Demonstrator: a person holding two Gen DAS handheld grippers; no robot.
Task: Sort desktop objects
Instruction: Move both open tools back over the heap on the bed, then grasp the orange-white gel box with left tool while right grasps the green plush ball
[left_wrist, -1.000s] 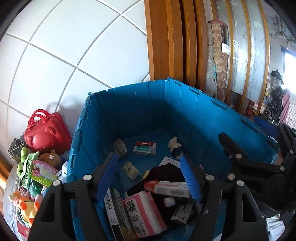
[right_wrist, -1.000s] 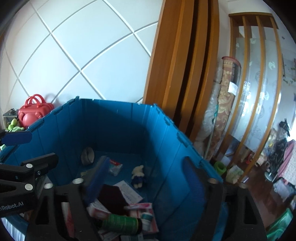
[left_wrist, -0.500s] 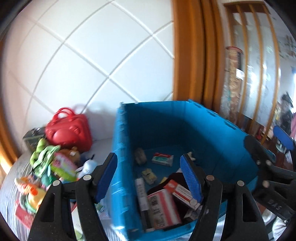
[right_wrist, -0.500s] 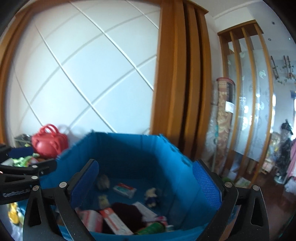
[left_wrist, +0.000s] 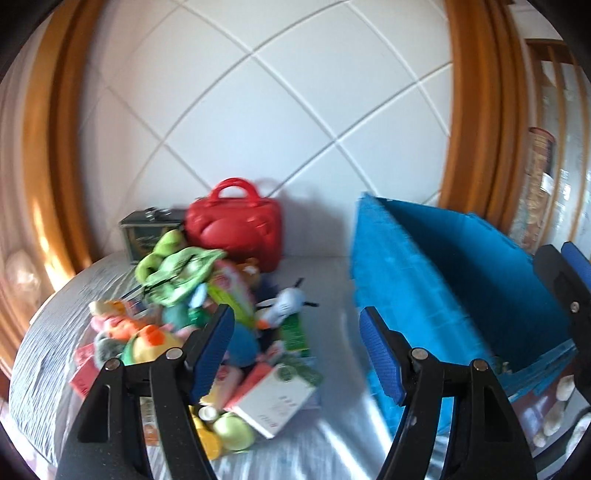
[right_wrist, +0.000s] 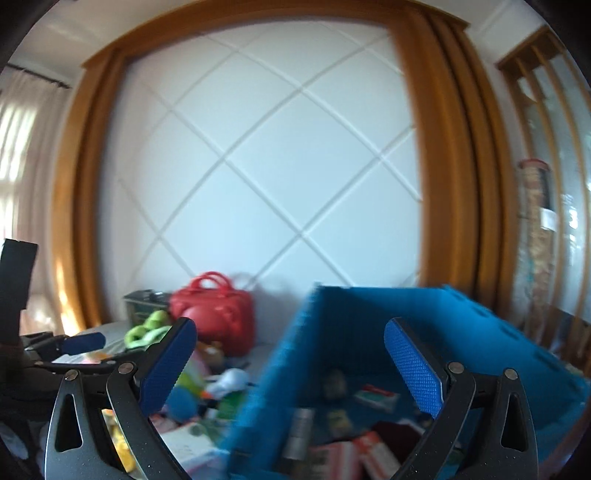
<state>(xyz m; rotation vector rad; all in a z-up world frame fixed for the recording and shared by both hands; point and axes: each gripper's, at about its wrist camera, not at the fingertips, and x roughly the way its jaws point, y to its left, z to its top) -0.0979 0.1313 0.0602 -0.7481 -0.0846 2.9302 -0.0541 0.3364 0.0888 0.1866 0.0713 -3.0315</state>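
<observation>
Two claws are in view, both spread wide with nothing between their blue textured pads. The left claw (left_wrist: 297, 350) hangs above the grey cloth-covered bench (left_wrist: 332, 280); under and ahead of its left finger lies a heaped pile of soft toys and small packets (left_wrist: 192, 317), with a white rectangular box with red lettering (left_wrist: 275, 404) at the pile's near edge, just inside the gap. Beyond the pile, against the white diamond-panelled wall (left_wrist: 258, 122), stands a glossy red handbag with a looped handle (left_wrist: 234, 229), and a dark green tin box (left_wrist: 147, 236) sits touching its left side. To this claw's right stands the blue plastic folding crate (left_wrist: 461, 280). The right claw (right_wrist: 290, 369) hovers over the crate's near left corner, its right finger above the crate's inside, where blurred red-and-white cartons (right_wrist: 351, 456) and other small items lie on the floor.
</observation>
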